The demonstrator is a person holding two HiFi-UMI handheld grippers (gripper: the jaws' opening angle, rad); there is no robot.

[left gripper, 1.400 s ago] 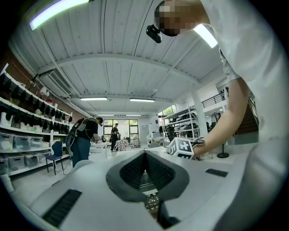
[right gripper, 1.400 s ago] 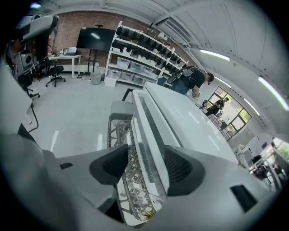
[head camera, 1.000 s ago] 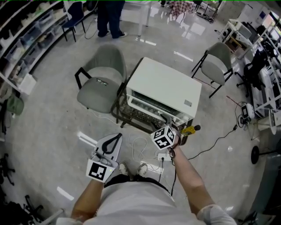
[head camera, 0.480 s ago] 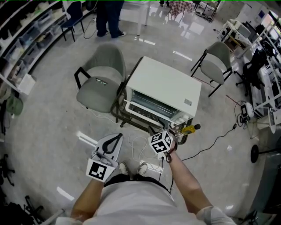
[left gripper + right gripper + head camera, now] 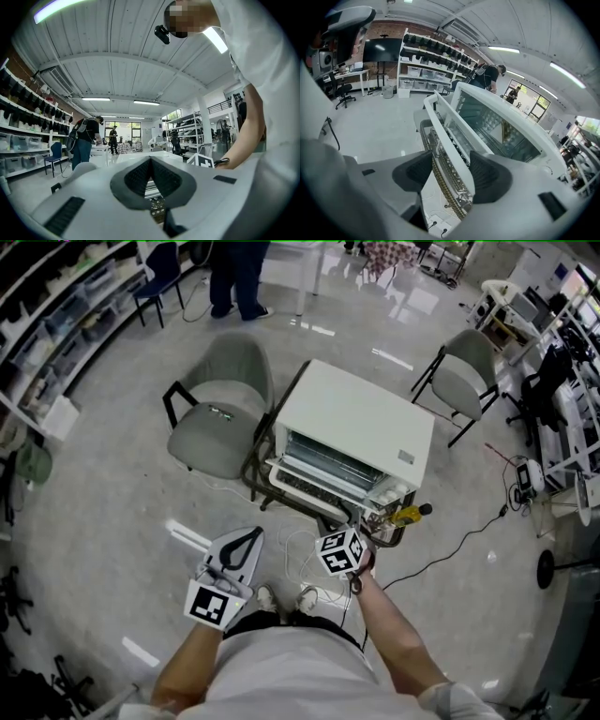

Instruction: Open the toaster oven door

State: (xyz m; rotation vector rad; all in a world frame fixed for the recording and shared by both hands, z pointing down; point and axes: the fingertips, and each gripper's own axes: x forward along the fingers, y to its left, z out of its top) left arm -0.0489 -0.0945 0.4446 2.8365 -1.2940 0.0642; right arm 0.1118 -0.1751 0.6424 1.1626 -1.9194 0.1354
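Observation:
A white toaster oven (image 5: 361, 423) stands on a low wire stand in the head view. Its door (image 5: 314, 486) hangs partly open, tilted out toward me, with the racks showing behind the glass (image 5: 487, 124). My right gripper (image 5: 352, 526) is at the door's right end. In the right gripper view its jaws (image 5: 450, 171) straddle the door's white handle bar (image 5: 446, 140). The bar lies against the right pad (image 5: 487, 174), a gap shows beside the left pad, so the jaws stand open. My left gripper (image 5: 251, 534) hangs level in front of me, pads (image 5: 150, 164) together, holding nothing.
A grey armchair (image 5: 211, 423) stands left of the oven and another chair (image 5: 464, 376) at the back right. Cables and a power strip (image 5: 319, 594) lie on the floor by my feet. A yellow-handled tool (image 5: 405, 516) sticks out at the oven's right corner. A person (image 5: 234, 277) stands far back.
My right gripper has come toward me and a little down with the handle bar between its jaws. The door has swung further open. The left gripper has stayed still.

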